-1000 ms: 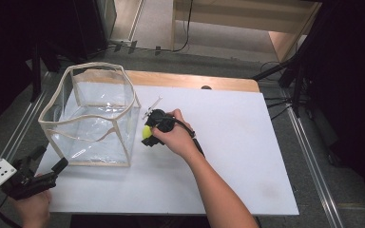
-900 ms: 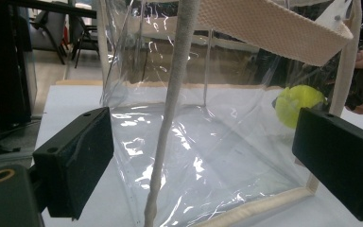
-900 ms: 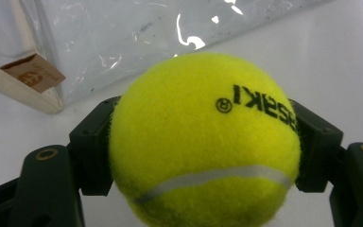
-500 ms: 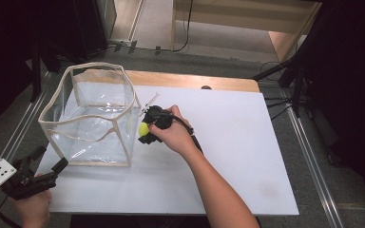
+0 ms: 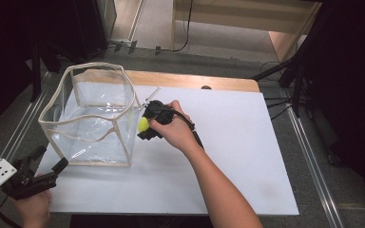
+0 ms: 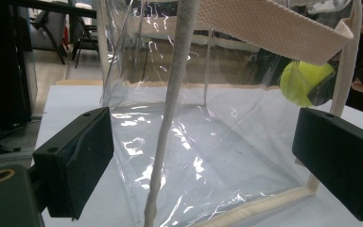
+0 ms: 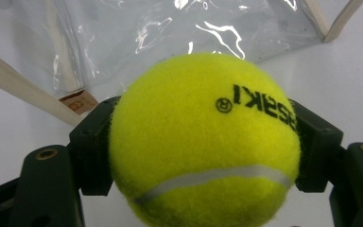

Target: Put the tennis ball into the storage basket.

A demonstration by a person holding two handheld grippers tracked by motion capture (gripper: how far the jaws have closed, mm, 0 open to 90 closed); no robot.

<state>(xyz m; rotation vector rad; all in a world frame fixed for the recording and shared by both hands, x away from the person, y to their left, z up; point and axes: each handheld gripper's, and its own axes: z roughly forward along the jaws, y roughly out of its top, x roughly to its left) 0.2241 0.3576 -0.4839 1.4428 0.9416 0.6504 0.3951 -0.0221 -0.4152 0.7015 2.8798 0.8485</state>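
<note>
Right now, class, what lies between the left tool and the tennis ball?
The clear bag: the left tool looks through its walls at the tennis ball.

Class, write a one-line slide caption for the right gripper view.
Right gripper clamps a yellow tennis ball beside the clear bag on the white table.

Fuzzy yellow felt on the tennis ball [image 7: 203, 142], a smooth pale seam curving across its nap. At its 11 o'clock, the clear bag [image 5: 92, 118] is glossy, crinkled plastic throwing glare, edged in coarse woven cream cloth trim. The right claw [image 7: 203, 151] looks matt black plastic. The white surface [image 5: 247, 142] is smooth, dull.
</note>
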